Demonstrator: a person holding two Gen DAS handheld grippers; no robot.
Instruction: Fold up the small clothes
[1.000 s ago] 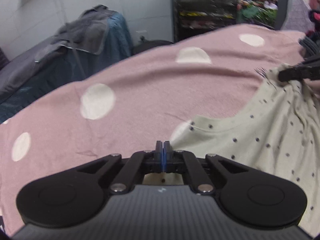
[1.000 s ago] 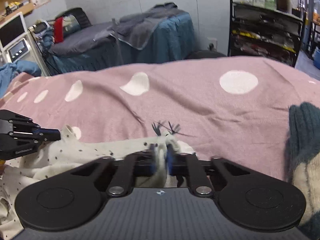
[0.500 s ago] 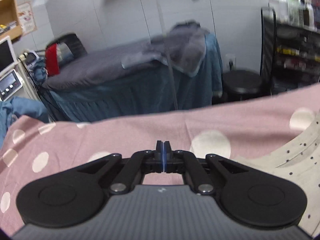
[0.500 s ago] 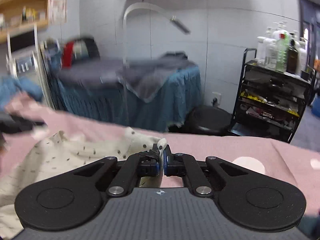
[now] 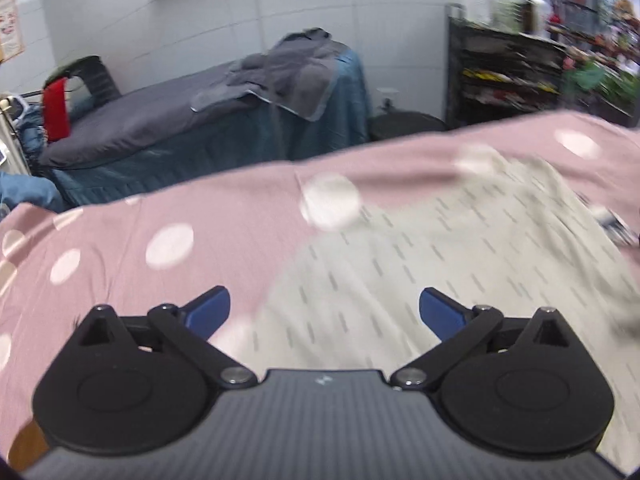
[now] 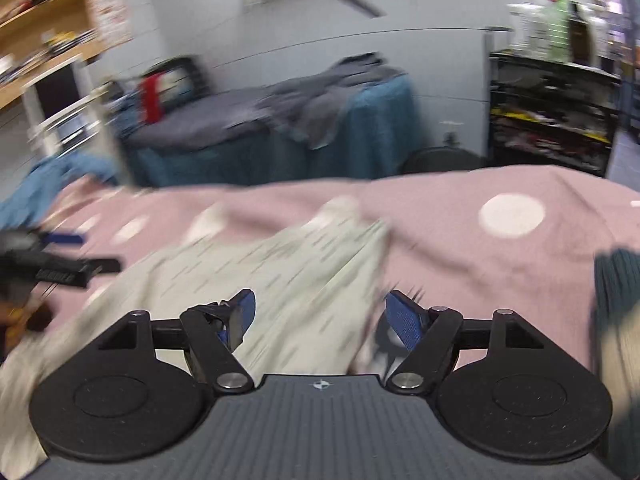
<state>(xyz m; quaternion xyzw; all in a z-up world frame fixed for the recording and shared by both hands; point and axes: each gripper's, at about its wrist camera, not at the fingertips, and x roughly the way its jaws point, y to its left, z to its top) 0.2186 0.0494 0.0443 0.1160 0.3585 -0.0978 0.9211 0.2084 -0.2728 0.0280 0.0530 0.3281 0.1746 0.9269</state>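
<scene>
A cream garment with small dark dots (image 5: 440,248) lies spread on the pink spotted cover (image 5: 200,208). My left gripper (image 5: 324,310) hovers over its near left part, its jaws opening wide, with cloth below them but none pinched. In the right wrist view the same garment (image 6: 280,272) is blurred with motion. My right gripper (image 6: 320,314) is over its right edge, jaws opening, blue pads (image 6: 404,320) apart and free of cloth. The left gripper (image 6: 60,256) shows at the far left of that view.
A dark teal and cream knitted item (image 6: 616,320) lies at the right on the pink cover (image 6: 480,248). Behind the cover stand a blue-draped bed with grey towels (image 5: 224,120), a round black stool (image 6: 440,160) and a black shelf cart (image 6: 552,112).
Both grippers were shut, the right one on the garment's edge; both now stand wide apart and the garment lies released on the cover. Both views have tipped back down toward the cloth.
</scene>
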